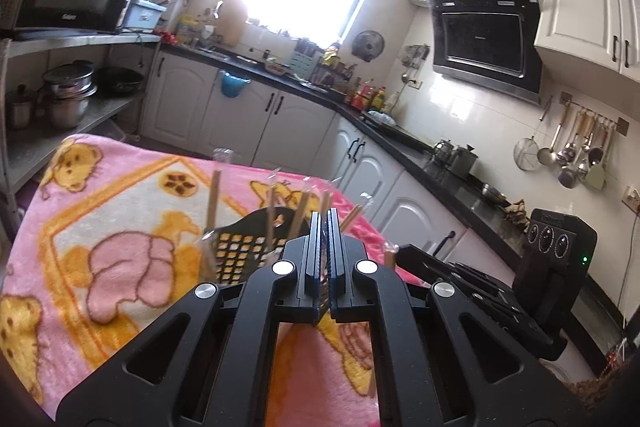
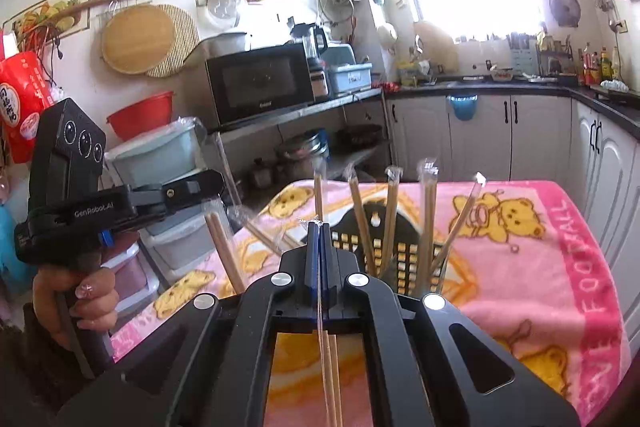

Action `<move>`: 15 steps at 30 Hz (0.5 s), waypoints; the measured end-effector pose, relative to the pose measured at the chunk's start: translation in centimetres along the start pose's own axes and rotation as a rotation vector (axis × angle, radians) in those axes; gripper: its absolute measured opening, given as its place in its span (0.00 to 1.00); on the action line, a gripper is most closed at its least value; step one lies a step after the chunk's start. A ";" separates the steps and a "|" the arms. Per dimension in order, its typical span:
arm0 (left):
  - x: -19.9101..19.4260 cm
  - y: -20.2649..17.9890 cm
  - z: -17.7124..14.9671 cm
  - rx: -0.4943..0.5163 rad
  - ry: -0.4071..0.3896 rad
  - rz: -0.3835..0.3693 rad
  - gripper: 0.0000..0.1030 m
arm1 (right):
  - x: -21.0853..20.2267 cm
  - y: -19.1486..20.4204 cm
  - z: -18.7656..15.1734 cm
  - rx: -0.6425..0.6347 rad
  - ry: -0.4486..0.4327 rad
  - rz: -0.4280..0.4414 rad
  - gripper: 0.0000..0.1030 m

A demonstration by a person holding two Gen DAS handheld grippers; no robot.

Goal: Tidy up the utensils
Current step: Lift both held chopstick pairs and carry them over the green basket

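A black perforated utensil holder (image 2: 400, 251) stands on a pink bear-print blanket (image 2: 520, 267) and holds several plastic-wrapped chopstick pairs (image 2: 390, 219). It also shows in the left wrist view (image 1: 244, 251). My right gripper (image 2: 320, 227) is shut on a wrapped chopstick pair (image 2: 330, 375), just left of the holder. My left gripper (image 1: 325, 217) is shut on the holder's rim, with a dark edge between its fingers. In the right wrist view the left gripper's body (image 2: 80, 203) is seen at the left with wrapped chopsticks (image 2: 226, 251) near it.
White lower cabinets (image 1: 280, 115) and a black counter run behind the table. A metal shelf with a microwave (image 2: 260, 83) and pots (image 1: 68, 95) stands at the left. The blanket's edges drop off at the far side and right.
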State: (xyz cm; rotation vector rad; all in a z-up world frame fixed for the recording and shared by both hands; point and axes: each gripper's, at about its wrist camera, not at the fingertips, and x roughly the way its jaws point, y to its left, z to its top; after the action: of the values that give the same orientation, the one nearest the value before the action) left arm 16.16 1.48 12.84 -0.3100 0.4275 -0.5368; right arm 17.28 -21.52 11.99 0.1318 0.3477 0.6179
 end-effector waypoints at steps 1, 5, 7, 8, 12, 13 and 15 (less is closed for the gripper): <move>0.1 -0.3 0.3 0.008 -0.003 -0.008 0.01 | -0.1 -0.1 0.2 -0.001 -0.006 -0.002 0.01; 0.5 -1.6 1.2 0.039 -0.013 -0.027 0.01 | -0.5 -0.5 1.2 -0.002 -0.037 -0.014 0.01; 0.9 -2.2 1.5 0.052 -0.013 -0.036 0.01 | -0.7 -0.8 1.7 -0.007 -0.052 -0.022 0.01; 1.1 -2.3 1.6 0.055 -0.012 -0.039 0.01 | -0.8 -0.8 2.0 -0.009 -0.059 -0.025 0.01; 1.8 -3.1 2.3 0.068 -0.015 -0.057 0.01 | -1.1 -1.2 3.0 -0.017 -0.088 -0.032 0.01; 2.0 -3.1 2.4 0.069 -0.015 -0.061 0.01 | -1.1 -1.3 3.2 -0.017 -0.093 -0.034 0.01; 2.3 -3.3 2.7 0.068 -0.015 -0.073 0.01 | -1.2 -1.6 3.7 -0.014 -0.106 -0.038 0.01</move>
State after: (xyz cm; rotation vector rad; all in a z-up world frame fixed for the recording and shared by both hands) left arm 17.75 -2.03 15.78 -0.2654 0.3833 -0.6183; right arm 18.53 -23.54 15.40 0.1431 0.2429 0.5732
